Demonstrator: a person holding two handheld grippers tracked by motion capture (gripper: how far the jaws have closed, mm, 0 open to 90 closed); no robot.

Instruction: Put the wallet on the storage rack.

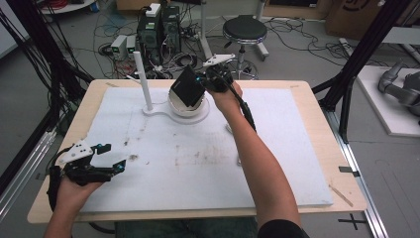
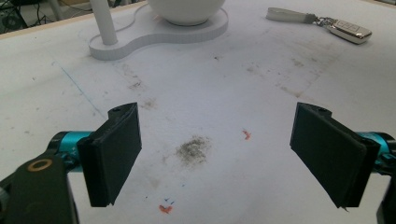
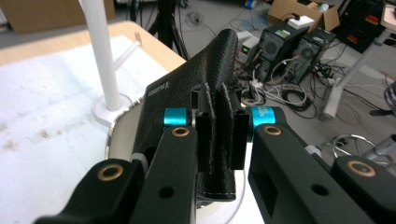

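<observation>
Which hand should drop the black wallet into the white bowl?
Right. The right gripper is shut on the black wallet, just above the white bowl. The left gripper is open, far back near the table's front edge.

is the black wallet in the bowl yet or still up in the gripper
Still up. The right gripper is shut on the black wallet, which hangs tilted over the white bowl; whether its lower corner touches the bowl is unclear.
</observation>
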